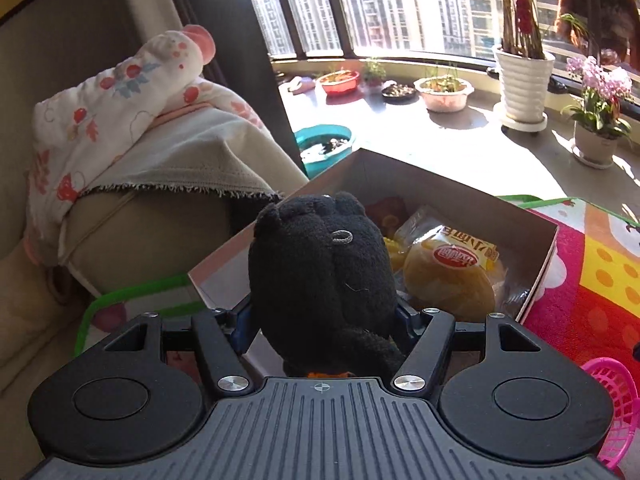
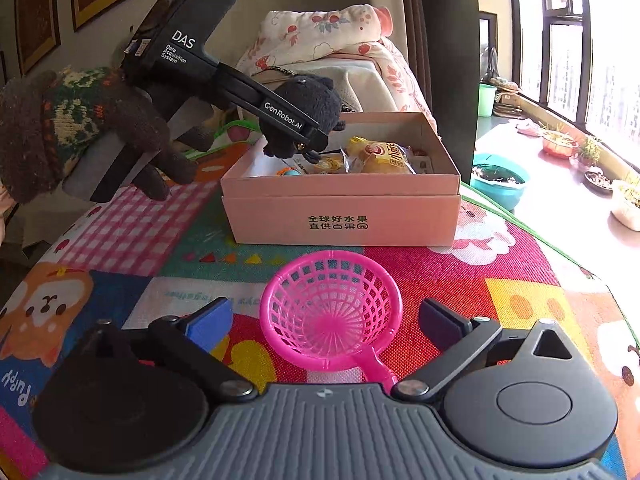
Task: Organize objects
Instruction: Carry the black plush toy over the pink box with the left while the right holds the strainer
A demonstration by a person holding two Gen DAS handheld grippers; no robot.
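Observation:
A black plush toy [image 1: 320, 276] hangs over the near-left corner of the open pink cardboard box [image 1: 540, 276], with my left gripper [image 1: 322, 320] shut on its lower body. The right wrist view shows the same plush toy [image 2: 308, 96] above the box [image 2: 340, 208], in the left gripper [image 2: 312, 136]. A wrapped bun [image 2: 384, 160] and other small packets lie in the box. On the mat lies a pink plastic net scoop [image 2: 328, 316]. My right gripper [image 2: 326, 322] is open around its bowl, and the blue pads stand clear of the rim.
A colourful play mat [image 2: 500, 280] covers the table. A knitted-gloved hand [image 2: 80, 128] holds the left gripper. A sofa arm with a floral blanket [image 1: 112, 112] lies left of the box. A teal basin [image 2: 500, 184] and plant pots [image 1: 520, 80] sit by the window.

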